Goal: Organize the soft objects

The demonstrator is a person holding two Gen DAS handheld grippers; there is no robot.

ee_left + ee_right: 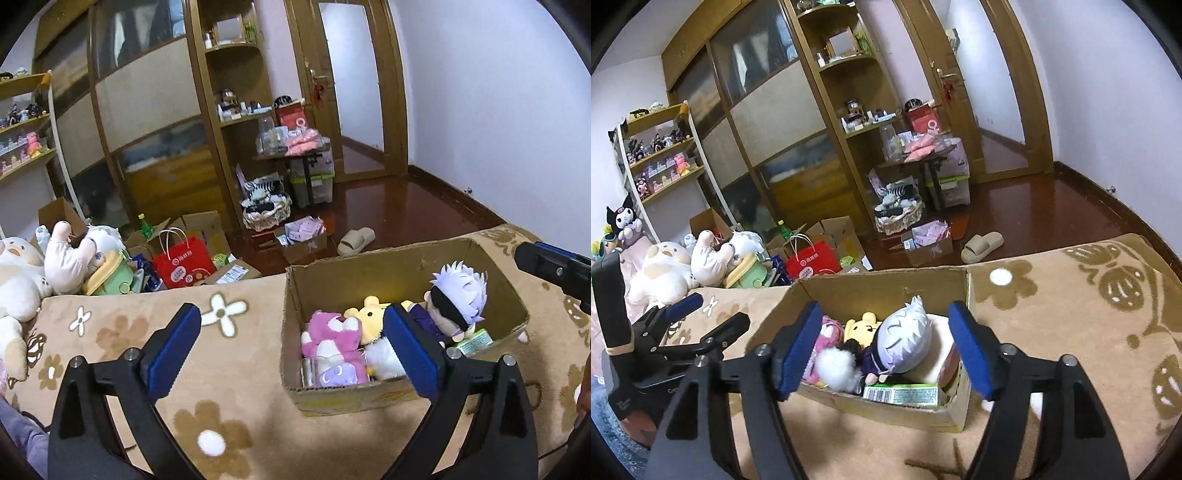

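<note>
we hold the left gripper (291, 332) spread and empty over the floral blanket (236, 354); its right finger hides part of the cardboard box (369, 273) of plush toys (334, 339). our right gripper (886, 339), also spread, hovers empty above them.

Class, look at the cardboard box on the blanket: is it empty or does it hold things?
Holding things. The cardboard box is open-topped, with a white-haired doll, yellow bear and pink plush inside.
</note>
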